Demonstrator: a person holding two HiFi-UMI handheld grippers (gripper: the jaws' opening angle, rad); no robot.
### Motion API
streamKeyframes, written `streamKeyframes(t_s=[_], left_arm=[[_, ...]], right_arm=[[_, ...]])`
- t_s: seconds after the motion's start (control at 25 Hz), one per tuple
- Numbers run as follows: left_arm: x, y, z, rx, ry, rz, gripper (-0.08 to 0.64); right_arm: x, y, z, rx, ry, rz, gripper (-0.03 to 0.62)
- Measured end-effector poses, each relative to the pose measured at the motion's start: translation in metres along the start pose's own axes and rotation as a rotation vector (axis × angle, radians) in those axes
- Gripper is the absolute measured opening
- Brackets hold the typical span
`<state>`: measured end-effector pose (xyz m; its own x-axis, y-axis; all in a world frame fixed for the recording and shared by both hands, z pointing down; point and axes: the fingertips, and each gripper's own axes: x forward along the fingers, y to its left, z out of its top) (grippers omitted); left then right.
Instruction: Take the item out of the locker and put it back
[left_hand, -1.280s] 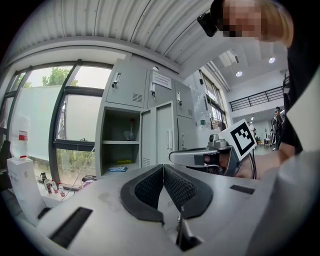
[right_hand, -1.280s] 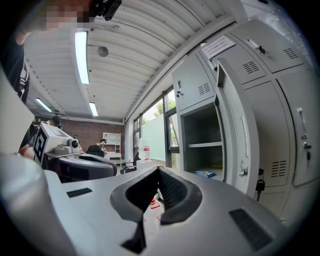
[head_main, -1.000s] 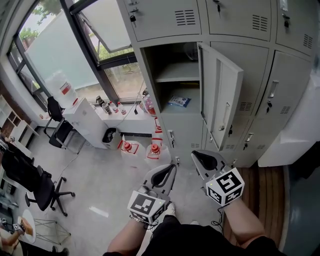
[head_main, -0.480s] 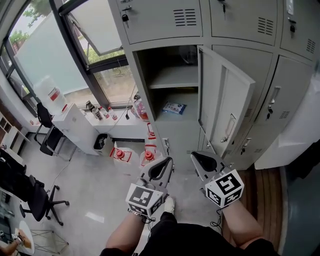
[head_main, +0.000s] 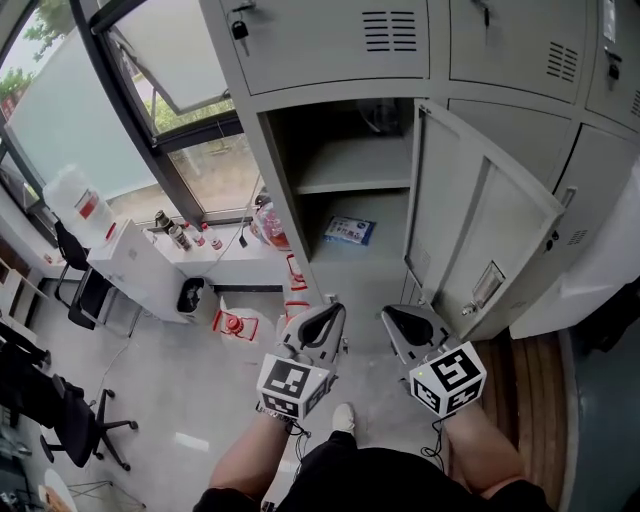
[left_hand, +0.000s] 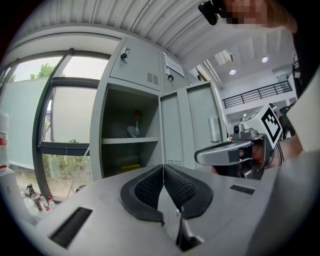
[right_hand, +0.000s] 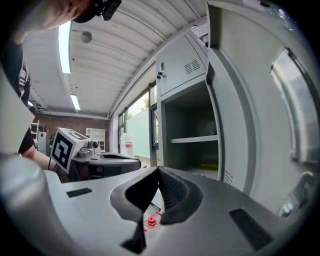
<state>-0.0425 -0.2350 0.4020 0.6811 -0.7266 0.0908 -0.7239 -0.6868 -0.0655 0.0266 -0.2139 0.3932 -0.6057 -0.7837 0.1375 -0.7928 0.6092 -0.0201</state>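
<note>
Inside the open locker (head_main: 276, 190) — a flat packet (head_main: 350, 230) on the bottom.
Beneath the shelf (head_main: 350, 166), a thin blue-and-white packet is seen lying flat on the locker's floor, with the door (head_main: 490, 232) swung wide at the right. Both tools are held side by side in front of the locker, well apart from the packet, which is seen above them in the head view. The left gripper (head_main: 328, 318) is closed, its ribbed pads pressed together with nothing between them — the right gripper (head_main: 398, 318) is likewise closed and empty.
</note>
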Motion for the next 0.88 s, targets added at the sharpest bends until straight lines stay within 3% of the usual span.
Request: streamKeyframes(t_s=[0.44, 0.88], left_arm=[[0.069, 0.057, -0.020, 0.125, 0.072, -0.035, 0.017], [0.123, 0.077, -0.061, 0.269, 0.185, -0.095, 0.018]], right_arm=[[0.048, -0.031, -0.009, 0.022, 0.043, -0.077, 0.052], [0.073, -0.052, -0.019, 0.060, 0.062, -0.151, 0.052]])
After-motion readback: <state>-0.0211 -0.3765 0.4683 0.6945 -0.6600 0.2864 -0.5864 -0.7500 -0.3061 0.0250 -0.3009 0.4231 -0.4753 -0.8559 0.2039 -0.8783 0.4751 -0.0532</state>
